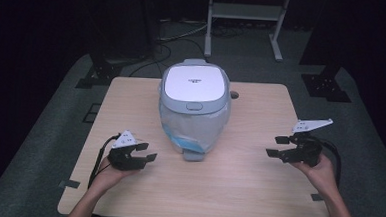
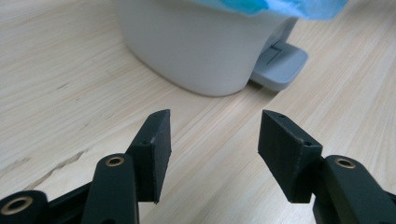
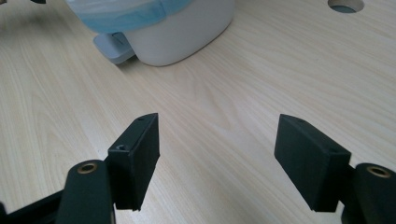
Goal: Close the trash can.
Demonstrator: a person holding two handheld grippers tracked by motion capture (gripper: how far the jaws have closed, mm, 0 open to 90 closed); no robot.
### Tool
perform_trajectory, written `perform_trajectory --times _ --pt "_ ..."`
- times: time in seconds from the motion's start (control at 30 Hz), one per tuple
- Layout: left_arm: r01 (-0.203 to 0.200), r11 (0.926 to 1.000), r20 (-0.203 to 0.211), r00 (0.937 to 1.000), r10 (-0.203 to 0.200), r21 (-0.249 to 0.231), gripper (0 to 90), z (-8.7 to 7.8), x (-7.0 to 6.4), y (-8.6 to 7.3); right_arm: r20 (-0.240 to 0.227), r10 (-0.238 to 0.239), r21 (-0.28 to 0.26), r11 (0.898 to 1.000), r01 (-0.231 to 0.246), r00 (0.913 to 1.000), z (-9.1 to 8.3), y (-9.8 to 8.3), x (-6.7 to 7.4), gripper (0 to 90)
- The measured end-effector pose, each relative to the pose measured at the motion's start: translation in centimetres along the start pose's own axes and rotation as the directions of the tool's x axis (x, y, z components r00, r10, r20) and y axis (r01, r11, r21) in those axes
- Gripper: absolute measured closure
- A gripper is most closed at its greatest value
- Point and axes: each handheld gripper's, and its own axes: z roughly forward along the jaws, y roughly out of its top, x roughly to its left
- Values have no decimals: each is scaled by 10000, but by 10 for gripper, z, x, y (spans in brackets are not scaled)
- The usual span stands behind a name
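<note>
A pale wood-grain desk (image 1: 237,181) stands on grey carpet (image 1: 45,126) in a dark room, with cables and a metal frame (image 1: 246,13) on the floor behind it. On it sits a white pedal bin (image 1: 195,108), lid down, a blue-edged liner (image 1: 187,140) hanging over its rim. The left gripper (image 1: 143,152) is near the bin, which is ahead of its jaws, foot pedal (image 2: 279,63) to their right; jaws apart, nothing between. The right gripper (image 1: 277,147) is farther off, its jaws wide and empty, pointing at the bin. A round hole (image 3: 345,4) pierces the desk beyond them.

One pedal bin (image 1: 194,106), one bag liner (image 1: 195,126), one table (image 1: 237,186), two claws: left (image 1: 146,152), right (image 1: 278,146).
</note>
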Motion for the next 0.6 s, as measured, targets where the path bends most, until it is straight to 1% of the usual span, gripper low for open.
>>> perform_trajectory --times 0.07,0.17,0.27,0.37,0.43,0.53,0.6 --pt "15 10000 -81 10000 -15 -22 426 -3 3 -3 -7 57 16 10000 -57 10000 1 -4 1 292" --pt "167 9998 -192 9997 -169 -134 414 -6 6 -7 70 77 43 10000 -78 9999 2 -9 1 290" --pt "273 9993 -354 9990 -282 -246 393 -10 9 -13 139 103 -63 9999 -102 9998 0 -16 2 289" --pt "444 9984 -415 9981 -458 -350 377 -12 11 -16 194 120 -83 9999 -118 9997 -1 -23 3 289" --pt "446 9983 -490 9977 -465 -380 366 -13 12 -17 269 224 -154 9996 -219 9994 -3 -30 4 287" --pt "491 9975 -587 9969 -520 -508 348 -15 12 -19 310 229 -174 9996 -224 9993 -3 -34 4 274" --pt "467 9976 -641 9967 -500 -515 316 -15 12 -19 264 341 -351 9988 -332 9991 -3 -40 4 272"
